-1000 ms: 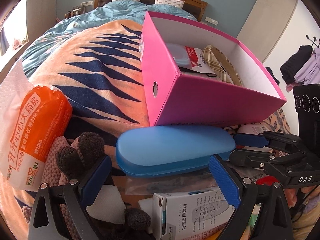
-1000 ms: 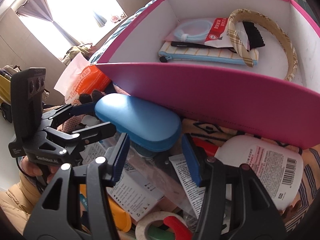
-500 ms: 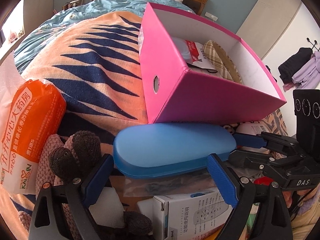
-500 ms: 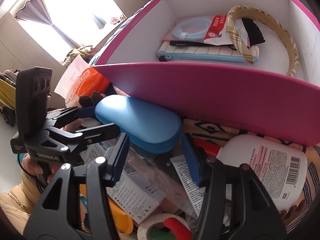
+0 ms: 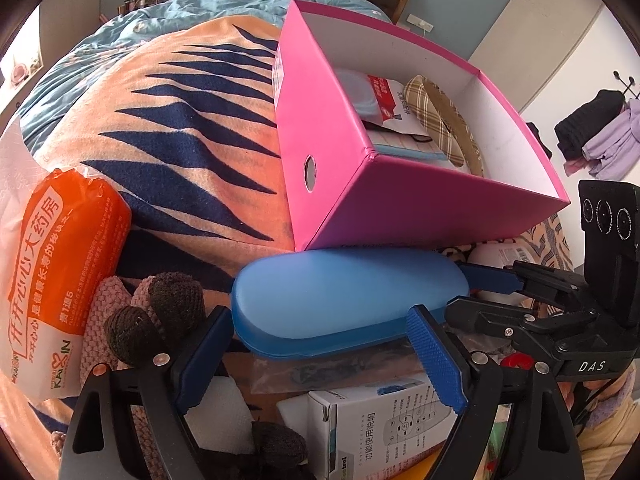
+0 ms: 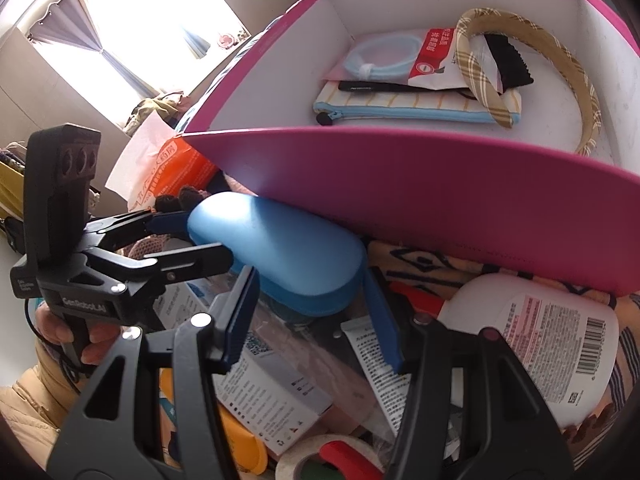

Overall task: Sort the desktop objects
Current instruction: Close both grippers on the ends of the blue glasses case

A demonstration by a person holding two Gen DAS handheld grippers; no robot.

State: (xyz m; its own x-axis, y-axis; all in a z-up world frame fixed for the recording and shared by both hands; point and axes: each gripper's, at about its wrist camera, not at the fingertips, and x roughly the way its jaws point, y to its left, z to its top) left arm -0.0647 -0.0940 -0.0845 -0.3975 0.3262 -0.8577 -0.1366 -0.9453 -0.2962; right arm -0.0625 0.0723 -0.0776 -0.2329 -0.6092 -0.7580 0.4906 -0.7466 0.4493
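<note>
A blue oval glasses case (image 5: 348,300) (image 6: 280,252) lies on the clutter just in front of the open pink box (image 5: 400,208) (image 6: 400,184). My right gripper (image 6: 308,280) (image 5: 460,290) is shut on the case's right end, one pad on each long side. My left gripper (image 5: 320,314) (image 6: 204,236) straddles the case's left end; its jaws are closing, and a small gap still shows beside the pads. The box holds a plaid headband (image 6: 520,60), a striped pouch (image 6: 400,108) and a packet.
An orange packet (image 5: 52,264) and knitted gloves (image 5: 160,308) lie to the left on the striped blanket (image 5: 180,120). A white carton (image 5: 384,420), a white bottle (image 6: 540,340), a tape roll (image 6: 320,460) and papers crowd the near side.
The left gripper's fingers have drawn closer together around the case's left end, and the left view has tipped slightly. The right gripper and the case have kept still.
</note>
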